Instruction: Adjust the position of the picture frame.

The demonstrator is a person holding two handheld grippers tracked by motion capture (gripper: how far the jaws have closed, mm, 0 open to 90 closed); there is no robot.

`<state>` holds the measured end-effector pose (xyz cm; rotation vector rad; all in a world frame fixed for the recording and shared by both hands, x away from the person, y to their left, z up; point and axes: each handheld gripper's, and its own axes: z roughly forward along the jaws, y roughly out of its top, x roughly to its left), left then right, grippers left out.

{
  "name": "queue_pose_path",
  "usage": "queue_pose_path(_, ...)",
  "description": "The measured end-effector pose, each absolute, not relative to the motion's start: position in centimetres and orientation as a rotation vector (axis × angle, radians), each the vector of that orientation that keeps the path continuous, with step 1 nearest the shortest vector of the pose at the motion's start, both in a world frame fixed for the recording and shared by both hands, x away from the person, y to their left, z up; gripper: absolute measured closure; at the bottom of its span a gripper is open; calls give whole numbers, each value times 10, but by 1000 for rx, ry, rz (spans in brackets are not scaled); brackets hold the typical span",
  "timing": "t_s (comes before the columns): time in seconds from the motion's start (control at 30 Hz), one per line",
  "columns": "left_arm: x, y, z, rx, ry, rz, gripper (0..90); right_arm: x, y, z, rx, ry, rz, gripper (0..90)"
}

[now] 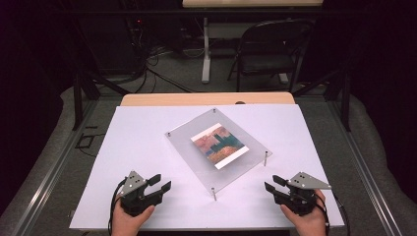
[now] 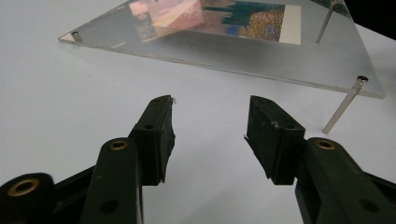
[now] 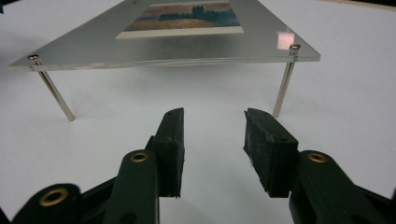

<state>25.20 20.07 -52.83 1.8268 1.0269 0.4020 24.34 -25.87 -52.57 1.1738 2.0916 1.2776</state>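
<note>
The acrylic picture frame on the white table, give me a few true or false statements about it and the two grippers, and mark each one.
1. The acrylic frame stands on thin metal legs. True.
2. The left gripper is clamped on the frame. False: its jaws are open and empty, short of the frame.
3. A colourful picture sits in the frame. True.
4. The right gripper holds a leg. False: it is open, holding nothing.
5. The frame lies square to the table edge. False: it is turned diagonally.

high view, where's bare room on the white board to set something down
Free: the wide strip left of the acrylic frame, the far right corner, and the near edge between the left gripper and right gripper. Crowded: the middle, where the frame stands on metal pins.
</note>
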Motion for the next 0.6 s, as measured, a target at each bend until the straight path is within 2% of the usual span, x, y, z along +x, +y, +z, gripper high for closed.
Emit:
queue_pose_path(0.33,249,189,-520,1850,1023,352,618,251,-265,-522,1214,2089,1278,653)
queue_pose_path(0.47,248,182,-517,1854,1008,342,621,254,-266,-520,1215,2084,1273,654)
queue_pose_path(0.6,249,165,-517,1871,998,291,582,262,-268,-521,1229,2092,1259,655)
